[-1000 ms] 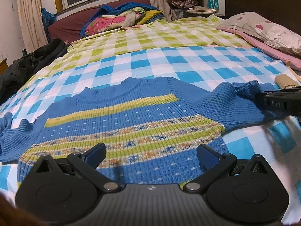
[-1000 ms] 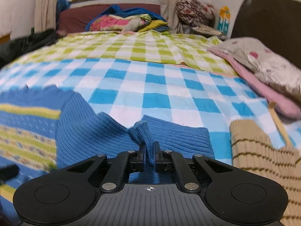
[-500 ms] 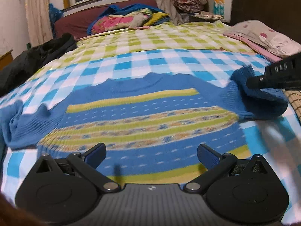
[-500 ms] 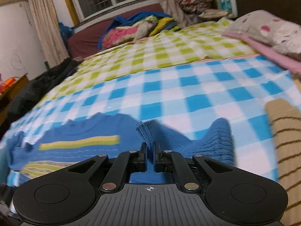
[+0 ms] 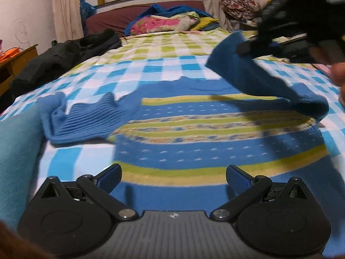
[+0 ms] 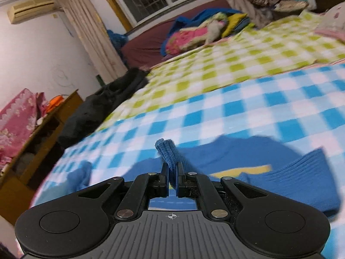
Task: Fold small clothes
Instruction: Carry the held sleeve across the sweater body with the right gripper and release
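Note:
A small blue knit sweater (image 5: 194,133) with yellow-green stripes lies flat on the checked bedspread (image 5: 151,69). Its left sleeve (image 5: 86,118) lies bunched at the left. My right gripper (image 6: 171,182) is shut on the cuff of the right sleeve (image 6: 169,155) and holds it lifted over the sweater's body; in the left wrist view the right gripper (image 5: 254,47) and raised sleeve (image 5: 248,75) show at the upper right. My left gripper (image 5: 173,177) is open and empty, just above the sweater's hem.
A black garment (image 5: 64,58) lies at the bed's left edge. A pile of coloured clothes (image 5: 168,21) sits at the far end by the window. A wooden cabinet (image 6: 38,133) stands left of the bed. A teal cloth (image 5: 17,151) lies at the near left.
My right gripper has lifted the right sleeve and carried it up and leftward over the sweater. My left gripper has pulled back toward the hem, still open.

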Tool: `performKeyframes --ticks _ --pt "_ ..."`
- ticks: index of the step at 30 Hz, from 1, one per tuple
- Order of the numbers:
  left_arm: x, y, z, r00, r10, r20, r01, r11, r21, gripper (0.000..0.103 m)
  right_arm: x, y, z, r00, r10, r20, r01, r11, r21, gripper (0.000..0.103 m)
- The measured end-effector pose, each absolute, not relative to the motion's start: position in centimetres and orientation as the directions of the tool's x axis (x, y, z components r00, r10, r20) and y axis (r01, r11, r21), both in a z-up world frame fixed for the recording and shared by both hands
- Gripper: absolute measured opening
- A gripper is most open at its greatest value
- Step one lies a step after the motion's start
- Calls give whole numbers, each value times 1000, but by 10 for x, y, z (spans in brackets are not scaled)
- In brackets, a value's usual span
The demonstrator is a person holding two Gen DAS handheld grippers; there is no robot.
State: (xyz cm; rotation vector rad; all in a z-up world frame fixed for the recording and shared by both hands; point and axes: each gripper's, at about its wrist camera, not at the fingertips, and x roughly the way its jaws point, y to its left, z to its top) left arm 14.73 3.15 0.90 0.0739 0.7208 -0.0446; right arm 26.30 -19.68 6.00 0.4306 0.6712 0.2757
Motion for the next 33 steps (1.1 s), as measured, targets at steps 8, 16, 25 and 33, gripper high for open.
performKeyframes --ticks 8,16,25,33 --pt "142 69 3 765 6 -644 22 999 36 103 286 -107 26 674 443 -591 -173 873 457 5" --pt "147 91 -3 758 14 -653 -11 1000 8 103 288 -65 -4 606 450 -656 -229 888 399 8" --pt "150 105 -4 762 28 -647 -46 999 -12 103 274 -70 -2 575 507 -642 -305 861 407 14" --pt "152 108 -6 774 46 -631 -58 998 2 103 266 -126 8 704 349 -619 -169 928 331 14"
